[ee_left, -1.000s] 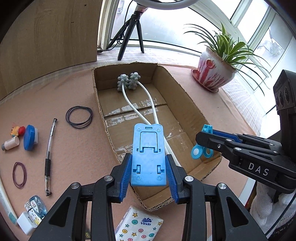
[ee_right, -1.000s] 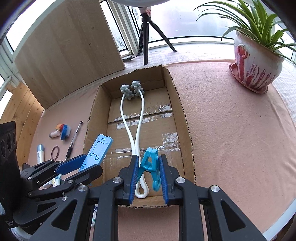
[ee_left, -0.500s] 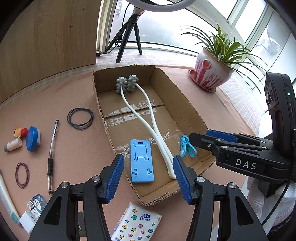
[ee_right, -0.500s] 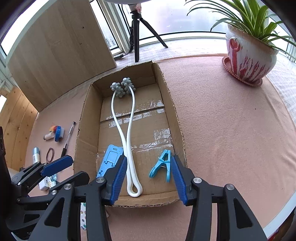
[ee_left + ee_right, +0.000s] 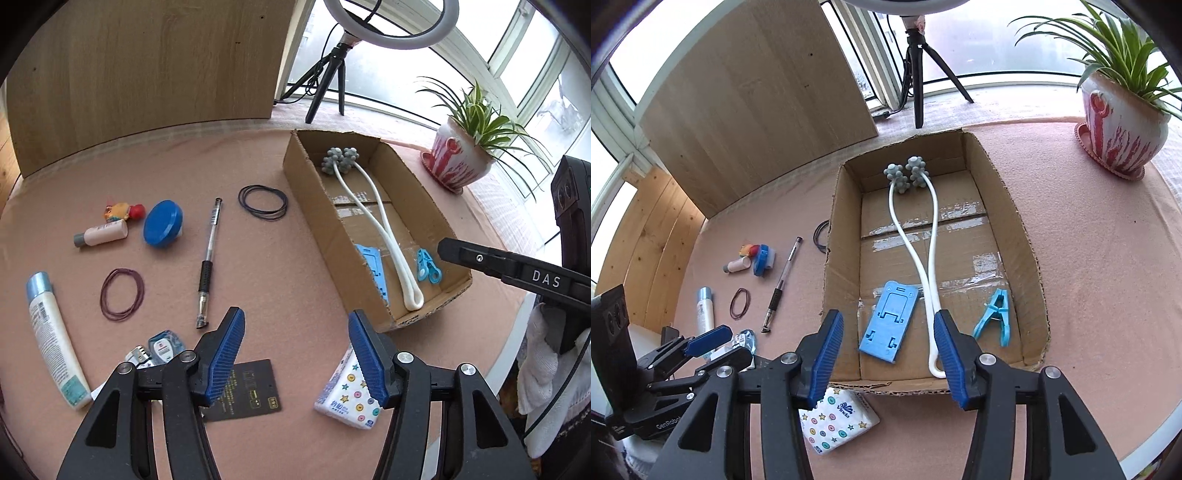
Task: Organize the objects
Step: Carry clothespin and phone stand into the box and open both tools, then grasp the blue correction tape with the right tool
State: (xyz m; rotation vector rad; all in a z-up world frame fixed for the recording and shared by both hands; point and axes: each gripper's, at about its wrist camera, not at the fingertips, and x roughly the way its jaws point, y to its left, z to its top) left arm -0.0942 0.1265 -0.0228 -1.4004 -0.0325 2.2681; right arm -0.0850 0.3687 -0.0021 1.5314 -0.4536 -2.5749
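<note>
A cardboard box point(image 5: 1027, 236) point(image 5: 317, 206) lies open on the pink table. Inside it lie a white massager point(image 5: 932, 236) point(image 5: 373, 221) with grey knobbed heads, a blue phone stand point(image 5: 890, 321) point(image 5: 375, 266) and a light blue clip point(image 5: 995, 317) point(image 5: 426, 266). My left gripper point(image 5: 295, 354) is open and empty, low over the table left of the box, above a black card point(image 5: 251, 391) and a tissue pack point(image 5: 345, 398) point(image 5: 836, 421). Also open and empty, my right gripper point(image 5: 886, 354) hangs over the box's near edge.
Left of the box lie a pen point(image 5: 208, 258), black hair ties point(image 5: 263, 202), a purple hair tie point(image 5: 122, 293), a blue lid point(image 5: 162, 228), a small bottle point(image 5: 101, 235), a toy point(image 5: 122, 211), a white tube point(image 5: 55, 339) and small packets point(image 5: 162, 347). A potted plant point(image 5: 1123, 129) and tripod point(image 5: 918, 74) stand behind.
Both grippers opened and let go: the phone stand and the clip now lie in the box. The left gripper has swung left and back over the loose items; the right has drawn back.
</note>
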